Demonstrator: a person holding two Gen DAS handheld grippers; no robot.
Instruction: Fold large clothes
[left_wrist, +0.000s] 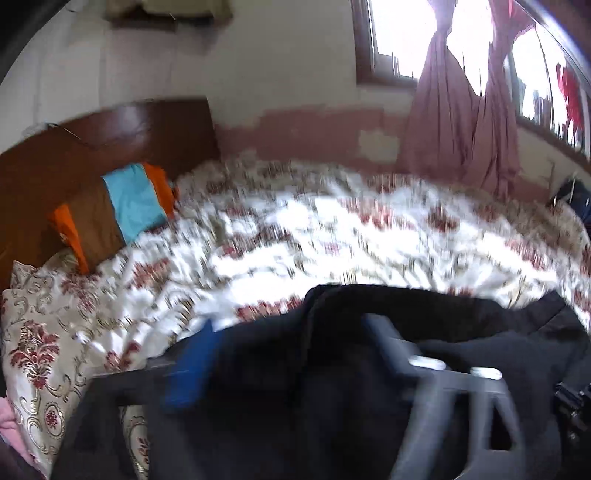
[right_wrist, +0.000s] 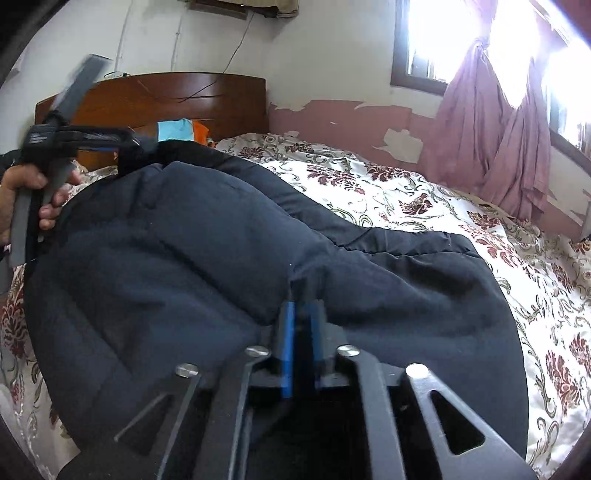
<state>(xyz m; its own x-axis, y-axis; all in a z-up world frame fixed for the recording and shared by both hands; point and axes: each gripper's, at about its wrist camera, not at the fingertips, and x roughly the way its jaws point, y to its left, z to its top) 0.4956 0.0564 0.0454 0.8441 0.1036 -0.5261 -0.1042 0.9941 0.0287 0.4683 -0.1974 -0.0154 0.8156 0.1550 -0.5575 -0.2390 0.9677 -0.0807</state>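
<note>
Item: dark jacket (right_wrist: 221, 258), bunched on the bed (right_wrist: 461, 206). Right hand-held gripper (right_wrist: 301, 314) clamped on a fold. Left hand-held gripper (right_wrist: 127, 142) apparently pinched on the far edge; view blurred. Both edges to be lifted level, tension kept even, then laid flat.
</note>
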